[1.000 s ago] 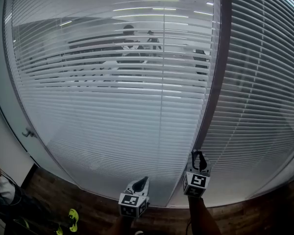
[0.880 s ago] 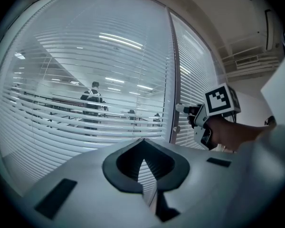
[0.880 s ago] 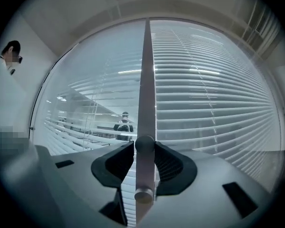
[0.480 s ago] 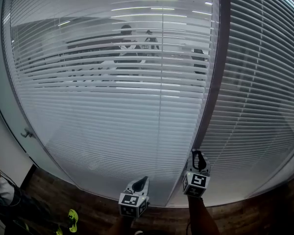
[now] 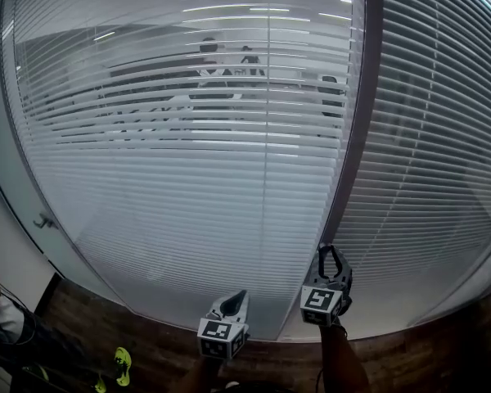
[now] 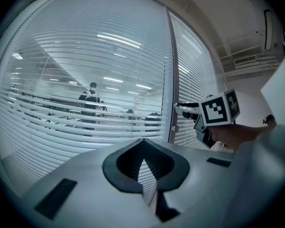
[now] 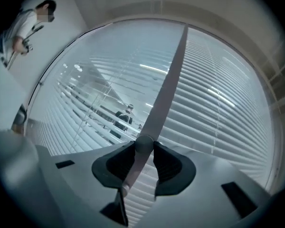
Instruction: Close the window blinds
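Head view, window blinds (image 5: 188, 178) hung across the glass, slats part-open, left gripper (image 5: 239, 295) low before them, right gripper (image 5: 329, 252) at the dark post (image 5: 358, 137), left gripper view, jaws pressed together, empty, right gripper view, jaws had just been closing, pinched the post's round knob (image 7: 143, 145).

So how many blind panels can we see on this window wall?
2: the left blind, wide, with see-through upper slats, sits left of the dark frame post; the right blind hangs beyond that post. More may lie outside the view.
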Available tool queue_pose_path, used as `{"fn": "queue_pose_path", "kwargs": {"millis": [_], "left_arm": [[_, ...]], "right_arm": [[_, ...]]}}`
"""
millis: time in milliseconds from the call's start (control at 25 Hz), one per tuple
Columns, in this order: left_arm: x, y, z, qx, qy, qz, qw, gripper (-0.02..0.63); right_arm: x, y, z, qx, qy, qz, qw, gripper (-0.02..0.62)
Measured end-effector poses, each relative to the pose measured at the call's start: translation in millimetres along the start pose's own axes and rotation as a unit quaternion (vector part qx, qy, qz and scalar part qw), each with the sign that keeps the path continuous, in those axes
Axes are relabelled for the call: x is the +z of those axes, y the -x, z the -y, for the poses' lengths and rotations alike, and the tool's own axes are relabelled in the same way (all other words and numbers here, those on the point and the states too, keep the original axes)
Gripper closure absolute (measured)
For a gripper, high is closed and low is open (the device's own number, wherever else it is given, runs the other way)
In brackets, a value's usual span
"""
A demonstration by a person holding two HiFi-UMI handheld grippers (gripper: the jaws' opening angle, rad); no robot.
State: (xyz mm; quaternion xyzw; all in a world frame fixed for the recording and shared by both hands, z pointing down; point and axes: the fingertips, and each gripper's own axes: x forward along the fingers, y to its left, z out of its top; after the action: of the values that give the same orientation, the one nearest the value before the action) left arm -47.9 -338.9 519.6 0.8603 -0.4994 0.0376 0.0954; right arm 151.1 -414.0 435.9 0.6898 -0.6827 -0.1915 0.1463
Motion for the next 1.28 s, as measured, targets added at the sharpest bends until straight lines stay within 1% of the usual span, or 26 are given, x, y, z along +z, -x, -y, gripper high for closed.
{"fn": "queue_pose_path", "kwargs": {"millis": [80, 160, 280, 360, 440, 560, 600, 680, 800, 880, 960, 1080, 1200, 1280], "left_arm": [[-6, 14, 1, -0.005, -0.002, -0.005, 1.0, 0.606], [-14, 13, 0, -0.006, -0.002, -0.012, 0.9999, 0.606], [0, -10, 1, -0.001, 0.001, -0.005, 1.0, 0.606], [7, -14, 2, -0.002, -0.001, -0.003, 1.0, 0.606], [2, -14, 0, -0.005, -0.004, -0.008, 0.9999, 0.606], [1, -14, -1, 0.0, 0.002, -0.002, 1.0, 0.606], [0, -14, 0, -0.004, 0.003, -0.002, 1.0, 0.606], [-3, -16, 2, -0.012, -0.001, -0.004, 0.9999, 0.606], [-3, -18, 3, -0.01, -0.004, -0.003, 0.9999, 0.606], [-7, -19, 2, -0.012, -0.005, -0.006, 0.9999, 0.606], [-8, -20, 1, -0.011, -0.006, -0.006, 0.9999, 0.606], [-1, -18, 2, -0.009, -0.008, -0.002, 0.9999, 0.606], [-5, -16, 1, -0.011, -0.008, -0.009, 0.9999, 0.606], [-6, -15, -1, -0.006, -0.004, -0.011, 0.9999, 0.606]], "right_arm": [[5, 17, -7, -0.003, 0.054, -0.006, 0.999, 0.469], [3, 18, -9, -0.005, 0.099, -0.005, 0.995, 0.469], [1, -4, 1, 0.002, 0.161, -0.004, 0.987, 0.469], [5, -8, 5, 0.01, 0.201, -0.002, 0.98, 0.469], [5, -7, 4, 0.012, 0.249, 0.002, 0.968, 0.469], [-3, -7, -2, 0.008, 0.339, 0.004, 0.941, 0.469], [-4, -7, -3, 0.009, 0.359, 0.005, 0.933, 0.469], [-4, -7, -4, 0.012, 0.377, 0.005, 0.926, 0.469], [-5, -8, -3, 0.013, 0.388, 0.006, 0.922, 0.469], [-6, -9, -3, 0.016, 0.387, 0.005, 0.922, 0.469], [-5, -9, -3, 0.02, 0.373, 0.004, 0.928, 0.469], [-4, -7, -3, 0.015, 0.328, 0.008, 0.944, 0.468], [-2, -2, -3, 0.005, 0.278, 0.015, 0.961, 0.468], [1, 2, -4, 0.009, 0.225, 0.019, 0.974, 0.468]]}}
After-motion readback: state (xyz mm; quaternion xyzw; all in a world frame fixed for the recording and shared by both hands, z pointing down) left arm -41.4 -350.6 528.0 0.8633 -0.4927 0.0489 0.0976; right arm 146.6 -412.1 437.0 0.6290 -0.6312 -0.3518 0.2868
